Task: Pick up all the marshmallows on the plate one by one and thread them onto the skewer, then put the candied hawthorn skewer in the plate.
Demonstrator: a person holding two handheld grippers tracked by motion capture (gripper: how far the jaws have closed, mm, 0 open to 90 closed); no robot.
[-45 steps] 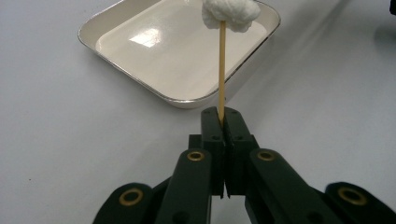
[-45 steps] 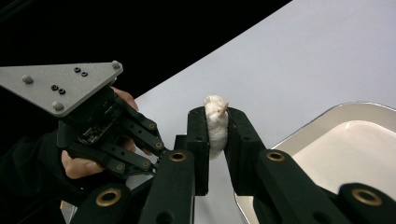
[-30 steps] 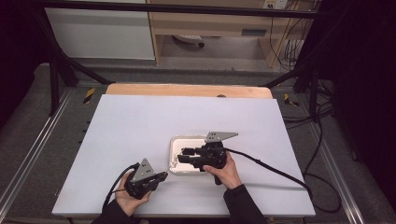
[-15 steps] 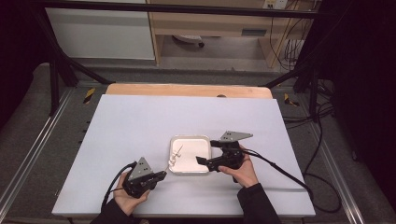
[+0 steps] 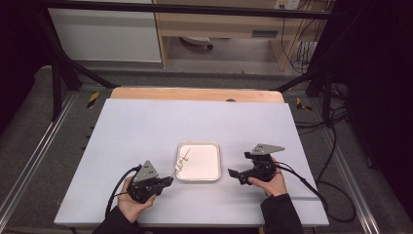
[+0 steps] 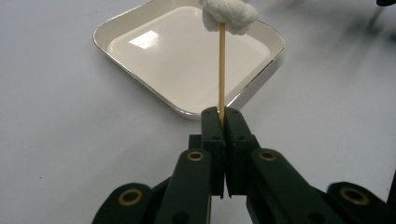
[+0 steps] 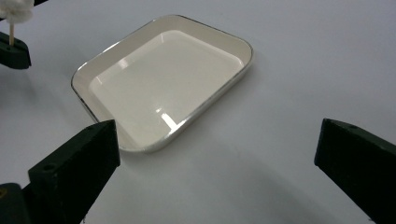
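the left gripper point(image 6: 222, 119) pinches a wooden skewer point(image 6: 222, 70), its white marshmallow point(image 6: 229, 14) tip pointing over the near-left rim of the white tray point(image 5: 213, 176); the right gripper point(image 5: 235, 174), jaws wide and empty, sits right of the tray.

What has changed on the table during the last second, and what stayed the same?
The right gripper moved off the tray toward the person's right and now rests open beside it. The left gripper stays shut on the skewer, whose white lump remains over the tray's left edge. The tray itself did not move.
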